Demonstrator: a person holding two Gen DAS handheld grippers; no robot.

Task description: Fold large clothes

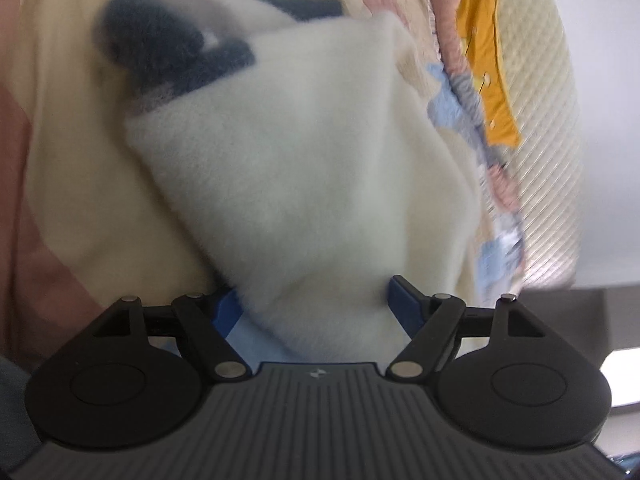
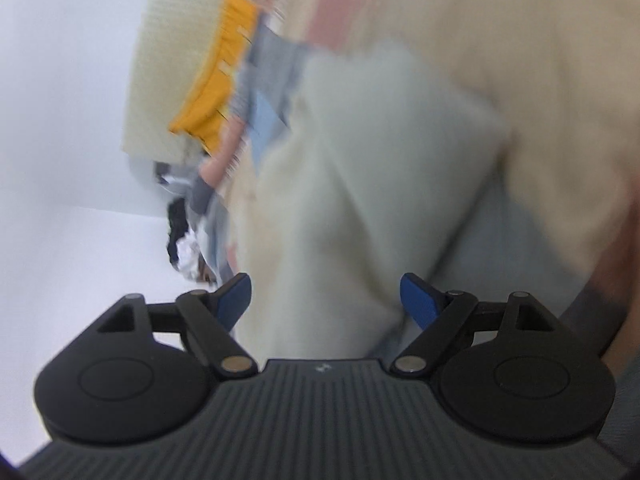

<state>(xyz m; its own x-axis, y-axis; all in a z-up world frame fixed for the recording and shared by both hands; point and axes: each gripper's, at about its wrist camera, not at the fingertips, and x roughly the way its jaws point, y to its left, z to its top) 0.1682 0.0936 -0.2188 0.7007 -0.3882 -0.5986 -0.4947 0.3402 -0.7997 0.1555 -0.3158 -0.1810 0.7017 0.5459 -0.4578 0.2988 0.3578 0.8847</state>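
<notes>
Fleece fills the gap of my left gripper (image 1: pixel 314 304): a thick fold of the cream fleece garment (image 1: pixel 304 184) bulges between my blue pads (image 1: pixel 404 304), which stand wide, and I cannot tell whether they press on it or merely flank it. My right gripper (image 2: pixel 326 300) is plainly released, its blue pads spread with the same garment (image 2: pixel 360 184) lying just beyond them, touching neither as far as the blur lets me see.

Past my left fingers the garment lies as a bunched, roughly triangular bundle, one layer doubled over another. At its far end a dark navy part (image 1: pixel 160 48), perhaps a cuff or collar, sticks out loose and blurred. The bundle rests on a cream and pink quilt (image 1: pixel 60 140). Farther off, along the quilt's edge, runs a patchwork border (image 1: pixel 464 92) of blue, grey and pink, with a yellow patch (image 1: pixel 492 68) beside it and ribbed cream bedding (image 1: pixel 548 120) behind, then a pale wall.

As I judge it, folding is under way but not finished: at least one fold seems made, yet the edges are uneven and the navy part hangs out. What remains is to tuck that in, square the layers, and lay the bundle flat.
</notes>
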